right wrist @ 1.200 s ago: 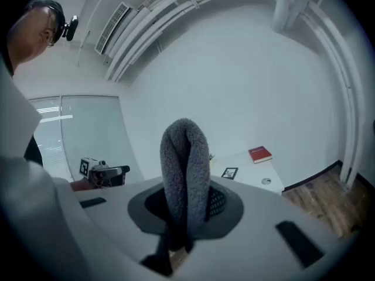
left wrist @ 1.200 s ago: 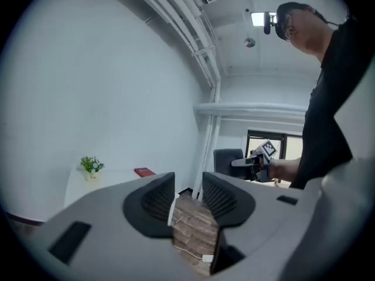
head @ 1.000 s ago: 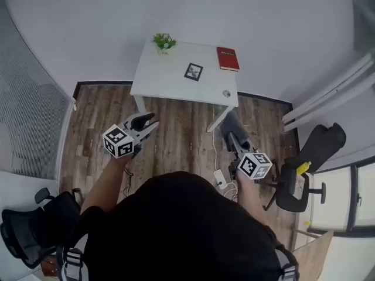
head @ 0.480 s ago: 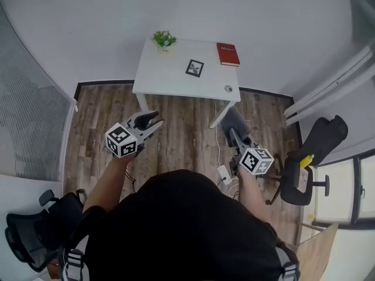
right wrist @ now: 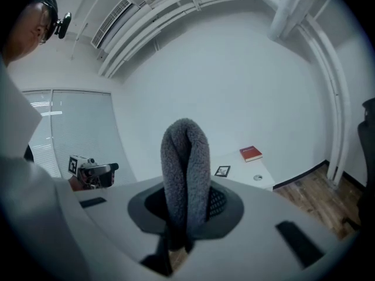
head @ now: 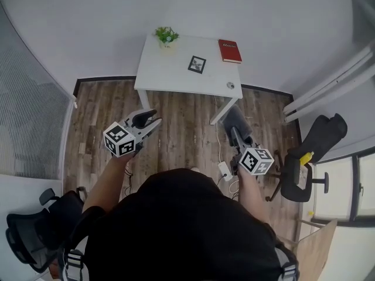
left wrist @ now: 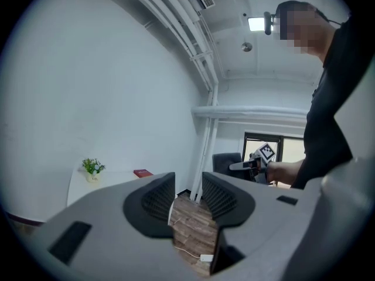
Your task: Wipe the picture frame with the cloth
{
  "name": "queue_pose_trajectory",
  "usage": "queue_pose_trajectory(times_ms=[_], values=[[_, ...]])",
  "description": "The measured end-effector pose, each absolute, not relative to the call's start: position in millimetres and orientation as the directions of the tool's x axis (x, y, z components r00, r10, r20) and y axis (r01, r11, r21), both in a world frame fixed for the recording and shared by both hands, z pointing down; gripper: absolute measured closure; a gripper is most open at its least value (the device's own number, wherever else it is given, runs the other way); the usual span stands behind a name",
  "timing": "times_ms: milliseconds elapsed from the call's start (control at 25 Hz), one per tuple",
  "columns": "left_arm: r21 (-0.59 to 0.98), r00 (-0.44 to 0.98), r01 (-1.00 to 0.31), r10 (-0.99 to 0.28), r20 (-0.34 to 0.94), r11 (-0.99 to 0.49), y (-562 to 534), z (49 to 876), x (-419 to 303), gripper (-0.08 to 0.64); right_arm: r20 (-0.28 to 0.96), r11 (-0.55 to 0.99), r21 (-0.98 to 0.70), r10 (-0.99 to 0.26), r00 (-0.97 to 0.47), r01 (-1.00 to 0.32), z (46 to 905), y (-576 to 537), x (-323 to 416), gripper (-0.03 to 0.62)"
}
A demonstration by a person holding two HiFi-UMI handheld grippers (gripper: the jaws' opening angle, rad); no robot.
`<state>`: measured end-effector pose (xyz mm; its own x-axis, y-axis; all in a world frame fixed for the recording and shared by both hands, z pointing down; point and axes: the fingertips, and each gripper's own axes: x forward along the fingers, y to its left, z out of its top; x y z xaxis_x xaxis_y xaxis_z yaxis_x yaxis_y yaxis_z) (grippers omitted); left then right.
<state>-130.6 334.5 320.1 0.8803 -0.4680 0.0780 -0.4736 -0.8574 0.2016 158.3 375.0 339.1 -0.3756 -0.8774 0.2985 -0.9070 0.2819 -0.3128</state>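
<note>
A small dark picture frame lies flat on the white table by the far wall; the right gripper view shows the frame small and distant. My right gripper is shut on a folded grey cloth that stands up between its jaws; from the head view the cloth hangs over the wooden floor, short of the table. My left gripper is held over the floor to the left, jaws apart with only floor between them. Both grippers are well short of the frame.
On the table also stand a small potted plant, a red book and a small round object. A black office chair is at the right, another chair at lower left. A white power adapter and cord lie on the floor.
Both grippers have shifted slightly forward toward the table. The cloth stays in the right gripper; the left jaws look the same.
</note>
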Motion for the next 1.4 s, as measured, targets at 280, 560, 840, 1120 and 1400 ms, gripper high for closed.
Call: queue_pose_trajectory(times_ms=[280, 560, 840, 1120, 1400], values=[[0.227, 0.876, -0.482, -0.472, 0.101, -0.846, 319, 334, -124, 0.411, 0.305, 0.288, -0.316, -0.871, -0.384, -0.904, 348, 352, 162, 0.546], [0.226, 0.864, -0.504, -0.491, 0.116, -0.834, 286, 338, -109, 0.411, 0.316, 0.308, -0.311, -0.859, -0.404, -0.899, 358, 311, 177, 0.546], [0.246, 0.857, -0.515, -0.500, 0.123, -0.821, 243, 342, -86, 0.411, 0.338, 0.332, -0.286, -0.843, -0.419, -0.899, 364, 256, 194, 0.546], [0.278, 0.845, -0.534, -0.516, 0.142, -0.798, 211, 351, -73, 0.411, 0.377, 0.360, -0.255, -0.818, -0.435, -0.897, 375, 214, 209, 0.546], [0.283, 0.818, -0.575, -0.551, 0.164, -0.768, 186, 351, -61, 0.411, 0.368, 0.379, -0.259, -0.812, -0.453, -0.889, 377, 174, 233, 0.546]])
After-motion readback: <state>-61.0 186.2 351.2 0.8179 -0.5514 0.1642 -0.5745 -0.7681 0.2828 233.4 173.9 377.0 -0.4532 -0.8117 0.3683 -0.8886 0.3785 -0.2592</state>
